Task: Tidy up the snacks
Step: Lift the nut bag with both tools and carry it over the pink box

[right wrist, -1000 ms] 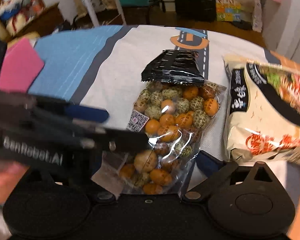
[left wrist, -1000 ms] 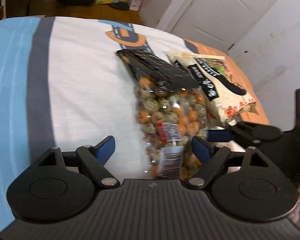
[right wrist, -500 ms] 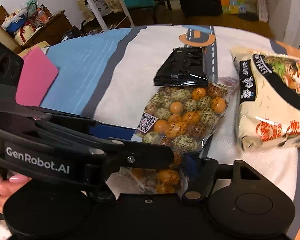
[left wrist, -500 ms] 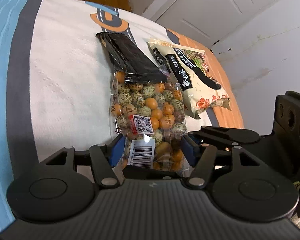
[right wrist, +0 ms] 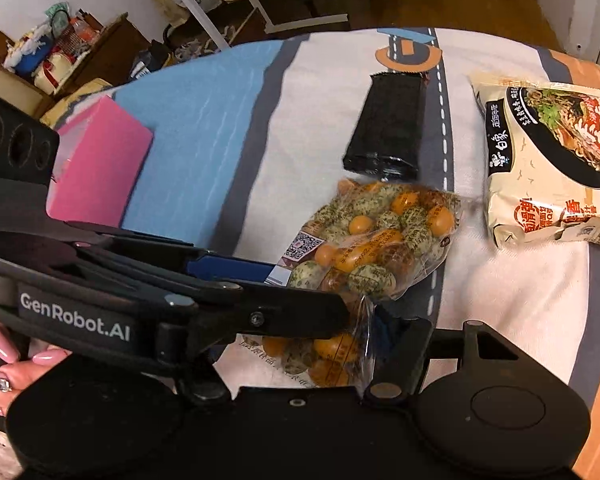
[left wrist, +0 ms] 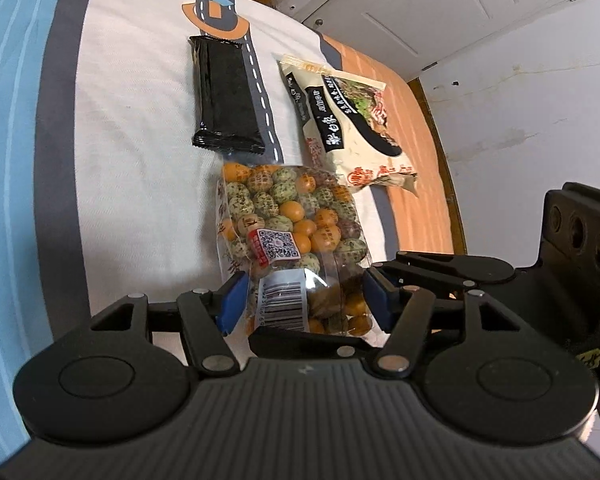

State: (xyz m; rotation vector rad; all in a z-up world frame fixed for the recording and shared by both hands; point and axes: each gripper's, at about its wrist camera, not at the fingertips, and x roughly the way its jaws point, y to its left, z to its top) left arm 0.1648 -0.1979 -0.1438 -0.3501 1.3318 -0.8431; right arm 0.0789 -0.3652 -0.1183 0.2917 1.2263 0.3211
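Note:
A clear bag of orange and green coated nuts [left wrist: 292, 216] hangs with its near end raised off the bed cover [left wrist: 132, 160]. My left gripper [left wrist: 304, 304] is shut on it, blue pads pressing both sides by the barcode. From the right, my right gripper [right wrist: 312, 344] is shut on the same near end of the bag [right wrist: 384, 236]; its left finger is hidden behind the left gripper's arm. A black packet [left wrist: 226, 96] lies flat just beyond the bag. Right of it lies a cream noodle packet [left wrist: 352, 120].
A pink box [right wrist: 96, 168] sits on the blue part of the cover at the left. A hand [right wrist: 4, 364] holds the left gripper. A white door [left wrist: 420, 8] and a wall stand past the bed's orange edge. Cluttered shelves and furniture fill the far room.
Both grippers have closed on the near end of the nut bag and risen with it. The bag has slid out from under the black packet, which now lies alone.

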